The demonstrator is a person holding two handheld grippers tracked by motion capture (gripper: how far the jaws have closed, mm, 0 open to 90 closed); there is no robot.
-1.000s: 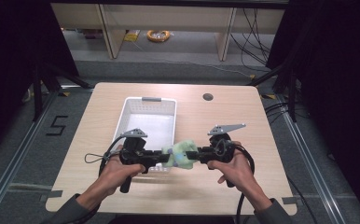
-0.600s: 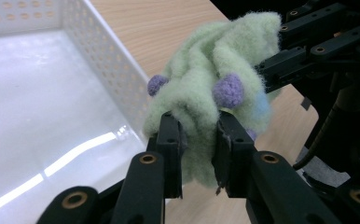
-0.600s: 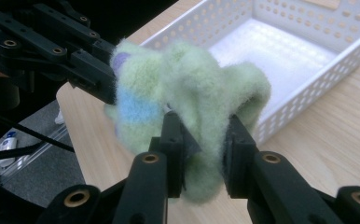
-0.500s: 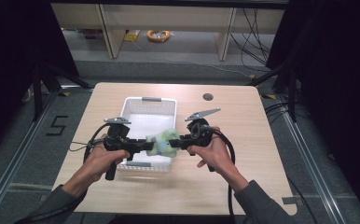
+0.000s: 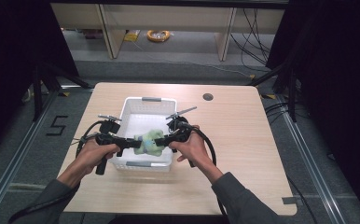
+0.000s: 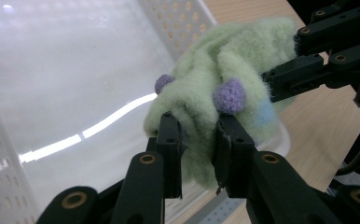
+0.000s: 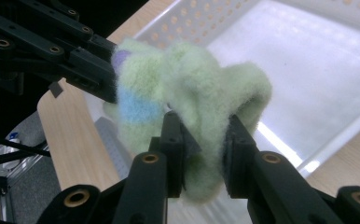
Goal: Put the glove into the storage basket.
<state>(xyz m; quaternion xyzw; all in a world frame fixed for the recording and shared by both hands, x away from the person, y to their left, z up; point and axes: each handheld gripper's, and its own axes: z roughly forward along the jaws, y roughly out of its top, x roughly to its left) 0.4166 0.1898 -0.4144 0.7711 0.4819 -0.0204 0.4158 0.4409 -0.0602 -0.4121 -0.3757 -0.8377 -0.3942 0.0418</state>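
The sock point(image 5: 150, 141), a fuzzy pale-green one with purple bobbles and a blue patch, hangs bunched between the two tools, above the near half of the basket point(image 5: 129, 103). A second ago it was held over the bare surface just in front of the basket; half a second ago it was at the basket's near rim; now it is over the inside. So the carry is nearly done, and what remains, by my reading, is to lower and let go.

The left tool point(image 6: 197, 135) is clenched on a thick fold of the sock, its jaws pressed in from both sides, as the left gripper view shows. The right tool point(image 7: 201, 135) pinches another fold the same way. Each tool also shows in the other's view, gripping the far side of the sock. In the high view the left tool point(image 5: 134, 142) and right tool point(image 5: 163, 139) face each other across the sock, close together.

The basket is white, with perforated walls and a glossy bare floor, and stands on the wooden surface point(image 5: 243, 140). The sock does not touch the basket floor yet; whether it brushes the near rim I cannot tell.
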